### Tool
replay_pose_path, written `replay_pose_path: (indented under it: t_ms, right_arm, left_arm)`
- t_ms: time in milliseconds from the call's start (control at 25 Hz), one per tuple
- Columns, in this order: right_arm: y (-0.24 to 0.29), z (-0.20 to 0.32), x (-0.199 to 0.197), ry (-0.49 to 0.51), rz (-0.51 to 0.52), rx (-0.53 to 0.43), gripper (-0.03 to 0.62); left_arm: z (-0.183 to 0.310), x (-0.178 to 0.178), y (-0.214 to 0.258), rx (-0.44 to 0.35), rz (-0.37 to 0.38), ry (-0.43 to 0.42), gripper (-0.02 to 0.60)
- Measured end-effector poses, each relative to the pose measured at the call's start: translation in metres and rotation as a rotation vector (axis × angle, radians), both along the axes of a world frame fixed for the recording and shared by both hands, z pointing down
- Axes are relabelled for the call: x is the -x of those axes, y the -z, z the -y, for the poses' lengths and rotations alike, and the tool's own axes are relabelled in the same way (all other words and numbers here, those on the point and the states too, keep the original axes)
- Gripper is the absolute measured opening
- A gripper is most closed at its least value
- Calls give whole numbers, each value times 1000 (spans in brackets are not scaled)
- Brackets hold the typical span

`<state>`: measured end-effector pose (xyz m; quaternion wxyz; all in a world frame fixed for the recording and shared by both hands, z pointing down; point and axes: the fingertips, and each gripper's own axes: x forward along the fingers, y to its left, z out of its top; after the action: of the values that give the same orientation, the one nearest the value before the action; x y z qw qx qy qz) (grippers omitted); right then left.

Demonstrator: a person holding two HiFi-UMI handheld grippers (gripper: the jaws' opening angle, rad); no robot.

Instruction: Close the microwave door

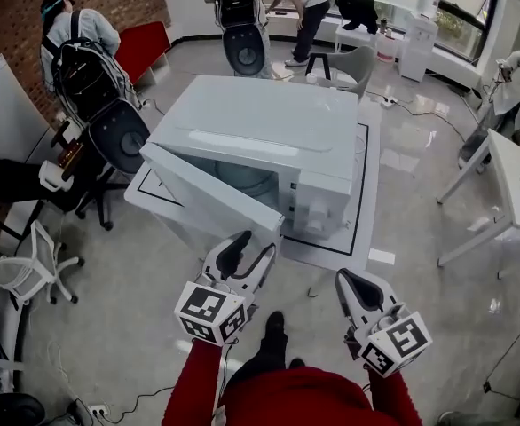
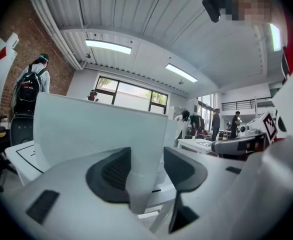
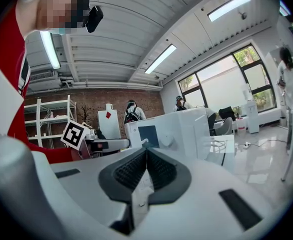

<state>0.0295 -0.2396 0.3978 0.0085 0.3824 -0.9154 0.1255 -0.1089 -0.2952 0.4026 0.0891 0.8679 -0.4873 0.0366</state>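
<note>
The left claw (image 2: 146,160) stands apart with the free edge of the microwave door (image 2: 99,129) between its pads. The edge lies close against the left pad and leaves a gap at the right one. The right claw (image 3: 146,156) is closed together on nothing, beside the left and clear of the oven. The door hangs half open, swung out toward the person from the white microwave (image 1: 269,136), which sits on a low white desk (image 1: 366,180) marked with a black outline.

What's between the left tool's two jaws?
The free edge of the microwave door stands between the open jaws of the left gripper, as the left gripper view shows.
</note>
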Motion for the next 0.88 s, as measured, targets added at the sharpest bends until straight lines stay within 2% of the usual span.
replay_pose_path:
  t_ms: [640,880]
  right_arm:
    - [-8,18,-11,-63,10,39,15]
    - [-6,27,-10,-68,14,36,15]
  left_arm:
    - [58,-16,4,22,-51,9,216]
    - [66,-11,5,33,-72,64,168]
